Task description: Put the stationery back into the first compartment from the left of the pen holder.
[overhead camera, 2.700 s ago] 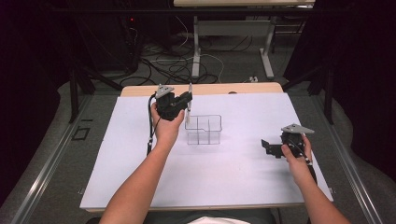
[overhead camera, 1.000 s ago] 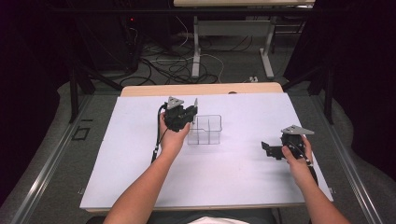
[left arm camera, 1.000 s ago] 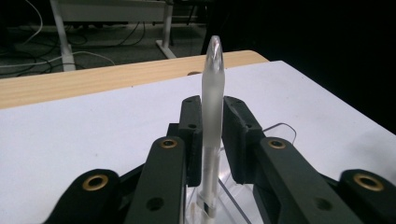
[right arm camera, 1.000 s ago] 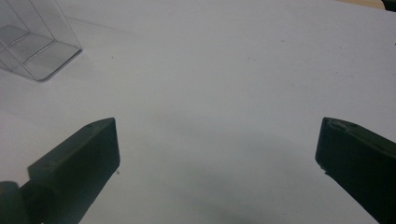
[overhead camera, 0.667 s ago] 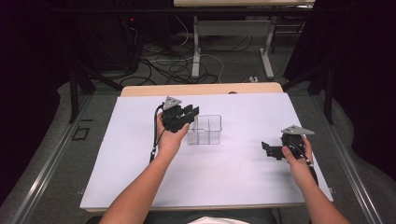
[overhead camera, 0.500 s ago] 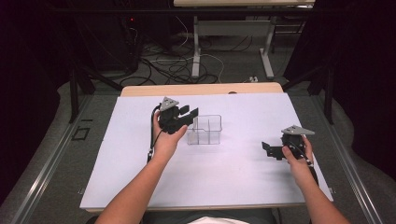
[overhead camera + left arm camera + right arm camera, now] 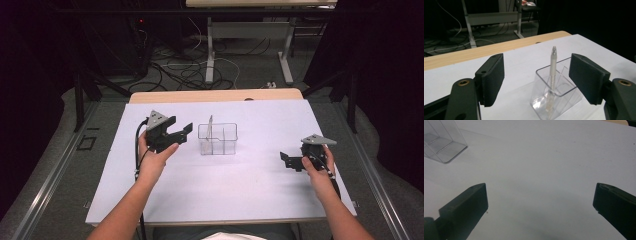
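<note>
Jaws of my left gripper [image 7: 184,133] stand released, having just been opening, with nothing pressed between them. They sit just left of the clear box [image 7: 218,139] on the white table [image 7: 240,185]. Inside the box's left compartment a silver pen [image 7: 552,75] stands nearly upright, free of my pads. My right gripper [image 7: 288,161] rests well to the right, jaws spread wide and holding nothing.

Clear, colourless plastic organizer [image 7: 218,139]. Silver-grey pen [image 7: 552,70] inside it. White table cover [image 7: 225,185]; pale wood table edge [image 7: 215,95] beyond. Left gripper [image 7: 184,131] and right gripper [image 7: 286,161]: black jaws, ribbed pads [image 7: 496,75], grey triangular top plates.
</note>
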`<action>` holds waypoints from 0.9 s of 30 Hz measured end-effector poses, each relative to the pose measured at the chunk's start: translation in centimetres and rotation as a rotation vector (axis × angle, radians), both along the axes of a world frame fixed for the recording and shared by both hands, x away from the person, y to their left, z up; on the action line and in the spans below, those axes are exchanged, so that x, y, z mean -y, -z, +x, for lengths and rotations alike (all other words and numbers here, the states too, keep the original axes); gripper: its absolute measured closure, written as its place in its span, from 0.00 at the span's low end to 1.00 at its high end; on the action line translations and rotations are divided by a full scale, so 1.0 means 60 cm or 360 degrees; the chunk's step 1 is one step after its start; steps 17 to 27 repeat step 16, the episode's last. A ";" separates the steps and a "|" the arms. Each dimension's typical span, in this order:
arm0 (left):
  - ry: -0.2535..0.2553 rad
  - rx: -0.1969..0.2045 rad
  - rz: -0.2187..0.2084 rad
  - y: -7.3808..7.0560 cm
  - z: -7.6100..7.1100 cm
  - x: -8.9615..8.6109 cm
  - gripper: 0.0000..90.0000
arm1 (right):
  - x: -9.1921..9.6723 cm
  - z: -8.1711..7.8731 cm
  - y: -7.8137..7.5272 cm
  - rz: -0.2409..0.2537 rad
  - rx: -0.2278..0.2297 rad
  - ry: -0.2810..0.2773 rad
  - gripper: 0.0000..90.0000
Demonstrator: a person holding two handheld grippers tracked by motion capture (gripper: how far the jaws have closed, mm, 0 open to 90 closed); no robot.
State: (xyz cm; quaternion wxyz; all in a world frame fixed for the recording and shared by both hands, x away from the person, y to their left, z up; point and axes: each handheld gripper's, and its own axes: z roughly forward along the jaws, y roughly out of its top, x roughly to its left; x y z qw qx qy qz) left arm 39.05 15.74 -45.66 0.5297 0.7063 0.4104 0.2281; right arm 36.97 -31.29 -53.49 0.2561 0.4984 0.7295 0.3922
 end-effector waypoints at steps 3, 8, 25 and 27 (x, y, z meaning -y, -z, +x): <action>-0.0045 -0.0044 -0.0023 0.001 -0.010 -0.025 0.29 | -0.001 0.000 0.000 0.0000 0.0000 0.0005 0.00; -0.0069 -0.0131 -0.0087 0.015 -0.018 -0.067 0.25 | -0.002 -0.001 -0.001 -0.0005 0.0002 -0.0002 0.00; -0.0228 -0.0261 -0.0049 0.062 -0.023 -0.126 0.06 | -0.003 -0.001 0.000 -0.0013 -0.0006 0.0002 0.00; -0.0228 -0.0261 -0.0049 0.062 -0.023 -0.126 0.06 | -0.003 -0.001 0.000 -0.0013 -0.0006 0.0002 0.00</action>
